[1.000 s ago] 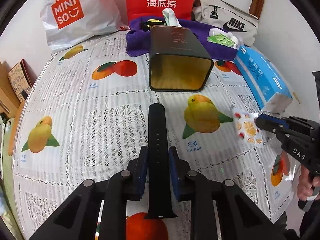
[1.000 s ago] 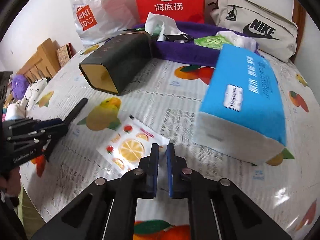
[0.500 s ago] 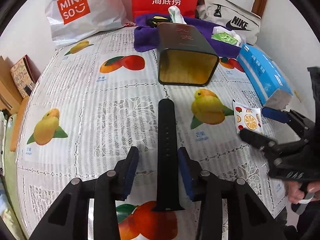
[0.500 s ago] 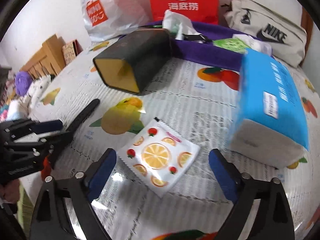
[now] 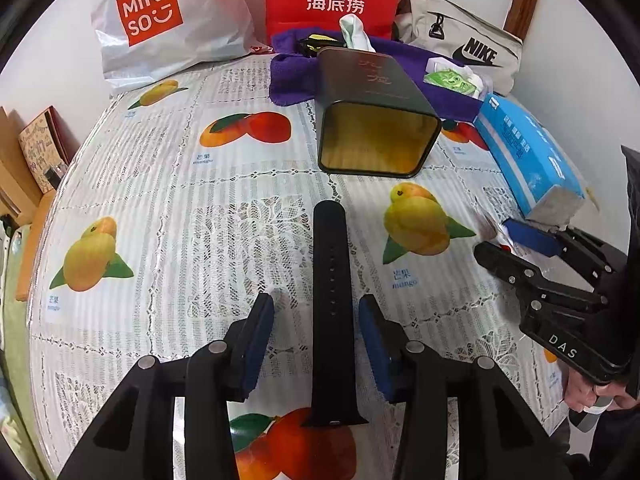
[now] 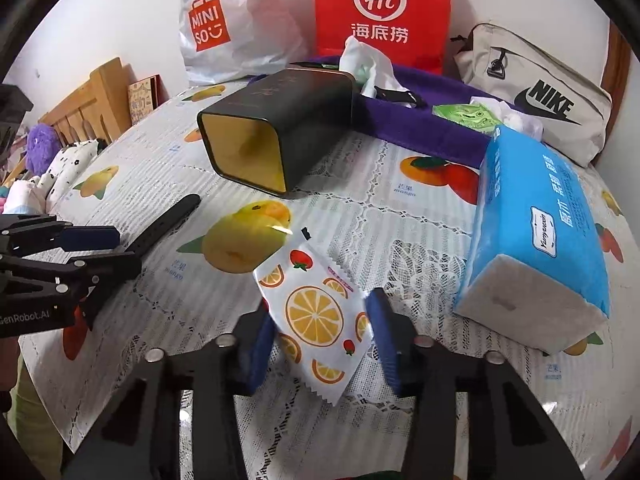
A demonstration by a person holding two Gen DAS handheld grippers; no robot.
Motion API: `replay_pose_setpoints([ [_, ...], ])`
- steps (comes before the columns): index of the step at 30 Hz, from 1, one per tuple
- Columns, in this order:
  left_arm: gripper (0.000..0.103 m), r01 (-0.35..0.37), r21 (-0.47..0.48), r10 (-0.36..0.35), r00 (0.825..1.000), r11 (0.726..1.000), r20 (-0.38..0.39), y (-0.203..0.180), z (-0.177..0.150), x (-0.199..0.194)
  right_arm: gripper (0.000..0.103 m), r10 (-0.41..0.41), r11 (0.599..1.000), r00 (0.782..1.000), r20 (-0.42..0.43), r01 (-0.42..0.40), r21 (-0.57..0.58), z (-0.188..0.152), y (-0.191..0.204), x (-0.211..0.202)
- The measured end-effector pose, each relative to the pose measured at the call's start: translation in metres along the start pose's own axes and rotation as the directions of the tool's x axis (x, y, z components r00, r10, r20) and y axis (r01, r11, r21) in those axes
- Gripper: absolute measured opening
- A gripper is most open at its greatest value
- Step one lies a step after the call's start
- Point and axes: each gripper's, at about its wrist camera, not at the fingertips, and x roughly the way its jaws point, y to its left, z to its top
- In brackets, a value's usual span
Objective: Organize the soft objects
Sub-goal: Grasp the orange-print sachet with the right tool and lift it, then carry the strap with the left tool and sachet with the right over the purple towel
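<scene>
With both grippers spread around watch strap and fruit-print sachet, nothing yet inside tin upper centre; early stage.

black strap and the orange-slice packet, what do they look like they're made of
Black strap: probably matte silicone or rubber, given its dull even surface and row of punched holes. Orange-slice packet: likely thin glossy plastic film, with a serrated edge and printed fruit; contents can't be seen.

Matt black rubbery strap is lying on a glossy plastic lace-print tablecloth, the tin is showing satin-dark metal outside and gold inside, and the fruit-print sachet is looking like smooth film.
</scene>
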Motion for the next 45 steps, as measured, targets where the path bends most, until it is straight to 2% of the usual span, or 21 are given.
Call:
replay_pose_setpoints([
  [3, 0.043, 0.002, 0.010, -0.002, 1.000, 1.000, -0.001, -0.003, 0.001, 0.001, 0.027, 0.004, 1.000, 1.000, -0.008, -0.004, -0.009, 0.001, -0.002, -0.001],
  [5, 0.043, 0.008, 0.019, -0.008, 1.000, 1.000, -0.006, -0.006, 0.003, 0.002, 0.010, 0.011, 1.000, 1.000, -0.020, -0.011, -0.007, 0.001, -0.007, -0.002],
  [6, 0.042, 0.005, 0.035, -0.005, 1.000, 0.999, -0.009, -0.009, 0.004, 0.003, 0.008, 0.018, 1.000, 0.999, -0.027, -0.019, -0.004, 0.001, -0.009, -0.002],
  [8, 0.035, -0.021, 0.056, 0.021, 1.000, 0.998, -0.010, -0.013, 0.005, 0.005, 0.007, 0.048, 0.999, 0.998, -0.037, -0.047, 0.018, 0.002, -0.015, -0.002],
  [10, 0.020, -0.004, 0.054, 0.005, 1.000, 0.999, -0.010, -0.014, 0.006, 0.005, 0.007, 0.048, 0.999, 0.998, -0.037, -0.048, 0.009, 0.001, -0.016, -0.003],
  [24, 0.020, 0.030, 0.003, -0.030, 0.999, 1.000, 0.023, -0.015, 0.008, -0.011, 0.006, 0.037, 0.999, 0.999, -0.022, -0.036, 0.015, 0.004, -0.030, -0.033],
  [38, 0.020, 0.090, 0.034, -0.092, 0.993, 0.995, 0.080, -0.042, 0.020, -0.049, 0.006, 0.027, 0.999, 1.000, 0.014, -0.027, 0.030, 0.012, -0.047, -0.064],
  [45, 0.020, 0.104, 0.048, -0.109, 0.988, 0.993, 0.108, -0.056, 0.042, -0.063, 0.006, 0.032, 0.999, 0.999, 0.030, -0.033, 0.037, 0.028, -0.061, -0.077],
])
